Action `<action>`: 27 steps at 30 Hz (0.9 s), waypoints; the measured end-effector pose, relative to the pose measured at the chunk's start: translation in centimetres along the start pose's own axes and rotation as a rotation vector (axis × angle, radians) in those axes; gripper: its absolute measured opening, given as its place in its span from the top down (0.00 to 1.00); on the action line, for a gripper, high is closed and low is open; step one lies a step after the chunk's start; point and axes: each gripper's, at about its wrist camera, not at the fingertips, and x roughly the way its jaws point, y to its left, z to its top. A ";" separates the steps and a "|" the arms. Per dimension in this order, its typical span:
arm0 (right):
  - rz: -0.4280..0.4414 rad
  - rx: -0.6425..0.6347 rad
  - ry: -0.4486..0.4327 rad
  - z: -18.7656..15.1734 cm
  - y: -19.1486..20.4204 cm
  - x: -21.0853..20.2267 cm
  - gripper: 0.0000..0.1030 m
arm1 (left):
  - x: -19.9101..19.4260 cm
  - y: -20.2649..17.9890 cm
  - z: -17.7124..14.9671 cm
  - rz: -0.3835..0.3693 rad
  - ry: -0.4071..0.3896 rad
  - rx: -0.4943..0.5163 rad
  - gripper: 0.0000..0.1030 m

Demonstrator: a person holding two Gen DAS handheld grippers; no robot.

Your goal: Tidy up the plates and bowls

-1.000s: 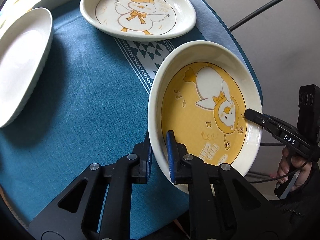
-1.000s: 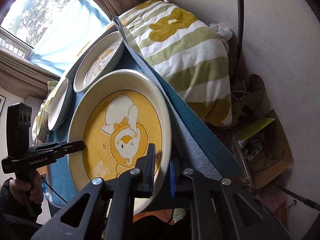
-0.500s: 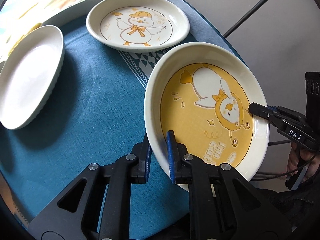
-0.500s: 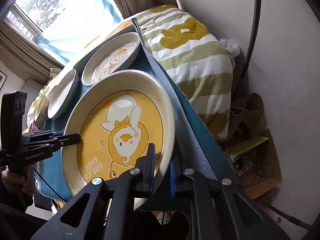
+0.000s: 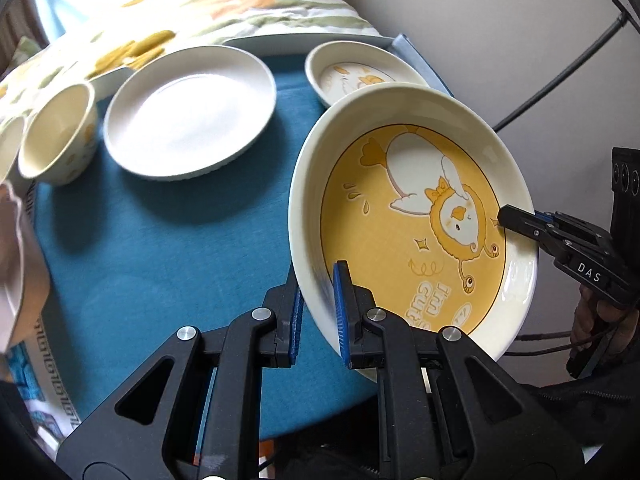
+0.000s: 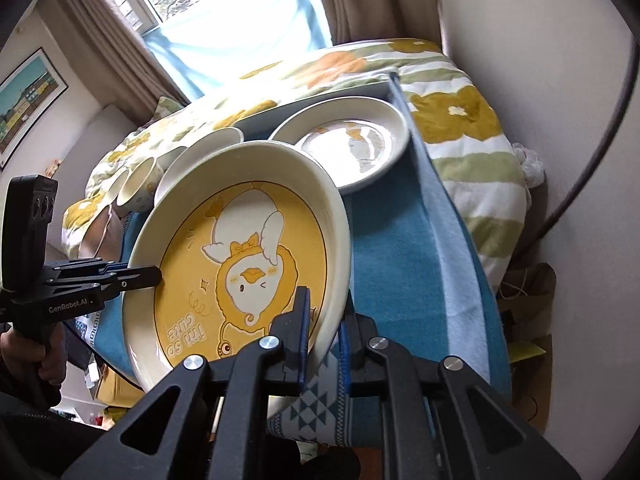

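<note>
Big round cream plate with a yellow middle and a cartoon duck (image 5: 416, 216) held up in the air, tilted, above the blue cloth on the table (image 5: 160, 264). Left gripper (image 5: 316, 320) pinching the plate's near rim, one blue pad under the rim and one pad inside, closed tight on it. Right gripper (image 6: 324, 340) biting the other side of the same plate (image 6: 240, 264), pads squeezed on the rim, also closed on it. Right gripper seen from the left camera as a black beak (image 5: 560, 240) touching the far rim. Left gripper seen from the right camera as a black beak (image 6: 100, 280) at the plate's left edge. Behind the held plate, flat on the cloth: a plain white round plate (image 5: 188, 112), and a smaller cream dish with a duck drawing (image 5: 356, 72) partly hidden by the lifted rim. Off to the left, a small cream cup-shaped bowl with yellow spots (image 5: 60, 136) just beside the white plate. Flowery yellow and green blanket (image 6: 460, 120) behind the table.
</note>
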 end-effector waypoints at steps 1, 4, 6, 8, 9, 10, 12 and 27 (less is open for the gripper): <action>0.018 -0.023 0.008 0.3 0.8 0.4 0.89 | -0.5 0.8 -0.6 0.014 -0.007 -0.024 0.89; 0.072 -0.089 0.038 1.0 3.1 2.0 0.88 | -2.2 3.3 -2.7 0.056 -0.022 -0.096 0.89; 0.107 -0.128 0.061 1.3 4.9 3.2 0.88 | -3.2 5.1 -4.2 0.084 -0.029 -0.142 0.89; 0.137 -0.164 0.083 1.4 7.1 4.4 0.88 | -4.0 6.9 -5.4 0.108 -0.032 -0.186 0.89; 0.151 -0.181 0.094 1.5 8.1 5.0 0.88 | -4.4 8.0 -6.1 0.119 -0.035 -0.207 0.89; 0.164 -0.198 0.105 1.4 9.4 5.6 0.88 | -4.9 9.0 -6.9 0.128 -0.037 -0.228 0.89; 0.184 -0.232 0.126 1.2 11.7 6.8 0.88 | -5.6 11.3 -8.5 0.143 -0.041 -0.266 0.89; 0.211 -0.301 0.177 -1.8 19.9 14.6 0.88 | -3.5 23.2 -15.1 0.153 -0.030 -0.354 0.89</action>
